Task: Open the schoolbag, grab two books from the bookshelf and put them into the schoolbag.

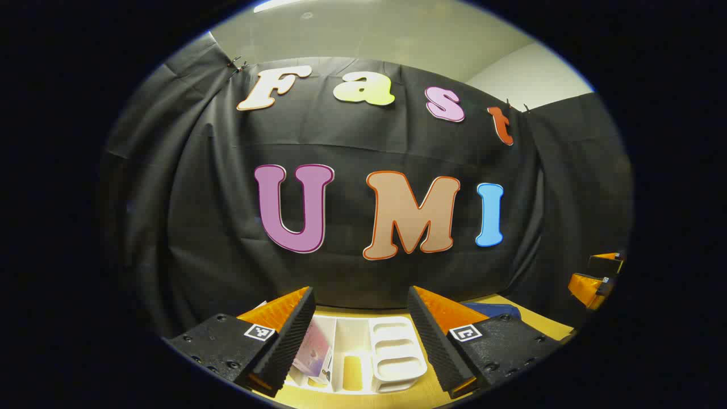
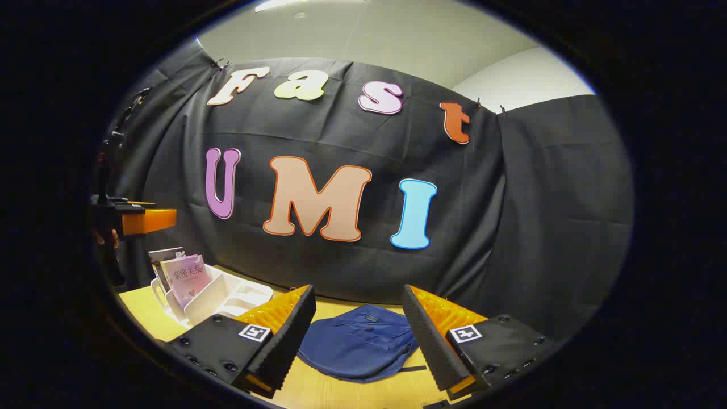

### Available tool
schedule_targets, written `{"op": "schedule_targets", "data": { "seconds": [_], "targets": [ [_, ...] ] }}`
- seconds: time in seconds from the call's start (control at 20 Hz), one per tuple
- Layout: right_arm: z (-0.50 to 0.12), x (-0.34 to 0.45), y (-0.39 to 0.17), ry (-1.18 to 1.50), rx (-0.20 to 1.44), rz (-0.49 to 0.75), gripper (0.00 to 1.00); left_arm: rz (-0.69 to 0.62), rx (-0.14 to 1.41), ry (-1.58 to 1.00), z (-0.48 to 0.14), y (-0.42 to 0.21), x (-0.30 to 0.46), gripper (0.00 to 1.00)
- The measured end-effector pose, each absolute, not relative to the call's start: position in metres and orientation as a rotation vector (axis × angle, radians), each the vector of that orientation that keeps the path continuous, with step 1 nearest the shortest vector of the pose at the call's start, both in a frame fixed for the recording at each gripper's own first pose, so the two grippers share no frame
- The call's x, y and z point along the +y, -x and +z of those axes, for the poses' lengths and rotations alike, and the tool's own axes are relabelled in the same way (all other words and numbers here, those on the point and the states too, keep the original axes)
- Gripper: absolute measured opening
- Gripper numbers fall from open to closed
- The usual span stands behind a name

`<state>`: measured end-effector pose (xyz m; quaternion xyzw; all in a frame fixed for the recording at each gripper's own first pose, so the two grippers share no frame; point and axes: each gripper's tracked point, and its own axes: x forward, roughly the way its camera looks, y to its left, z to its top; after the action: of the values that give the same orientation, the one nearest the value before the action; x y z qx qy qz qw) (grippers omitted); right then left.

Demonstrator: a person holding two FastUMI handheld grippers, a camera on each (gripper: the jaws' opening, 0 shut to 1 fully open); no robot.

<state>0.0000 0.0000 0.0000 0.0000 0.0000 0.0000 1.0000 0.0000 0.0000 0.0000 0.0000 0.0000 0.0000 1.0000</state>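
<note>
Blue schoolbag (image 2: 358, 346) lay flat on your wooden table (image 2: 318, 392), long axis running side to side — just ahead of your right gripper (image 2: 359, 326), jaws spread, empty. Your left gripper (image 1: 361, 329), also spread, faced the white bookshelf (image 1: 392, 355) — books (image 2: 184, 278) upright inside.

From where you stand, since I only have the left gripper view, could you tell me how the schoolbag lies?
Observer: The blue schoolbag lies flat on the table, ahead of the open right gripper.
Operator: Thank you; do the books stand upright in the white bookshelf?
Observer: At least two books stand leaning at the bookshelf's left end.
Operator: And is my left gripper near them?
Observer: The left gripper hangs above the books, apart from them.
</note>
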Motion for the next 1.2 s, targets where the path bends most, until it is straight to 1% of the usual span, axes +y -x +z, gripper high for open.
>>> {"op": "schedule_targets", "data": {
  "seconds": [0.05,0.15,0.2,0.35,0.4,0.45,0.55,0.6,0.65,0.85,0.9,0.95,1.0,1.05,1.15,1.2],
  "targets": [
    [-0.001,-0.002,-0.002,-0.004,0.005,0.005,0.99,0.002,0.002,0.001,-0.002,0.002,-0.001,0.95],
    [-0.004,-0.004,-0.005,-0.012,0.010,0.011,1.00,0.008,0.008,-0.001,-0.006,0.003,-0.003,0.95],
    [-0.005,-0.005,-0.007,-0.015,0.010,0.011,1.00,0.009,0.015,-0.003,-0.007,0.002,-0.003,0.93],
    [-0.009,-0.008,-0.012,-0.016,0.015,0.009,1.00,0.020,0.037,-0.016,-0.016,0.006,0.000,0.93],
    [-0.012,-0.009,-0.014,-0.014,0.018,0.008,1.00,0.024,0.044,-0.017,-0.017,0.007,0.002,0.95],
    [-0.013,-0.010,-0.016,-0.011,0.022,0.006,1.00,0.028,0.051,-0.019,-0.019,0.007,0.003,0.94],
    [-0.017,-0.013,-0.017,-0.005,0.030,0.003,1.00,0.041,0.051,-0.021,-0.020,0.007,0.006,0.95],
    [-0.019,-0.015,-0.017,-0.004,0.034,0.000,1.00,0.044,0.049,-0.022,-0.019,0.006,0.007,0.94],
    [-0.019,-0.016,-0.018,-0.002,0.036,-0.004,1.00,0.047,0.048,-0.023,-0.019,0.006,0.008,0.95],
    [-0.026,-0.023,-0.021,0.013,0.050,-0.022,0.99,0.047,0.052,-0.034,-0.021,0.004,0.006,0.95],
    [-0.030,-0.026,-0.021,0.026,0.055,-0.026,0.98,0.045,0.054,-0.033,-0.021,0.004,0.005,0.95],
    [-0.034,-0.029,-0.021,0.043,0.061,-0.032,1.00,0.044,0.053,-0.032,-0.023,0.004,0.005,0.95],
    [-0.040,-0.034,-0.022,0.066,0.067,-0.038,0.98,0.044,0.051,-0.031,-0.022,0.005,0.005,0.95],
    [-0.047,-0.038,-0.022,0.097,0.072,-0.044,0.99,0.044,0.052,-0.031,-0.023,0.006,0.005,0.95],
    [-0.061,-0.047,-0.020,0.182,0.077,-0.053,0.98,0.047,0.056,-0.030,-0.024,0.006,0.006,0.95],
    [-0.068,-0.050,-0.020,0.236,0.076,-0.055,1.00,0.049,0.059,-0.029,-0.024,0.006,0.006,0.95]
  ]
}}
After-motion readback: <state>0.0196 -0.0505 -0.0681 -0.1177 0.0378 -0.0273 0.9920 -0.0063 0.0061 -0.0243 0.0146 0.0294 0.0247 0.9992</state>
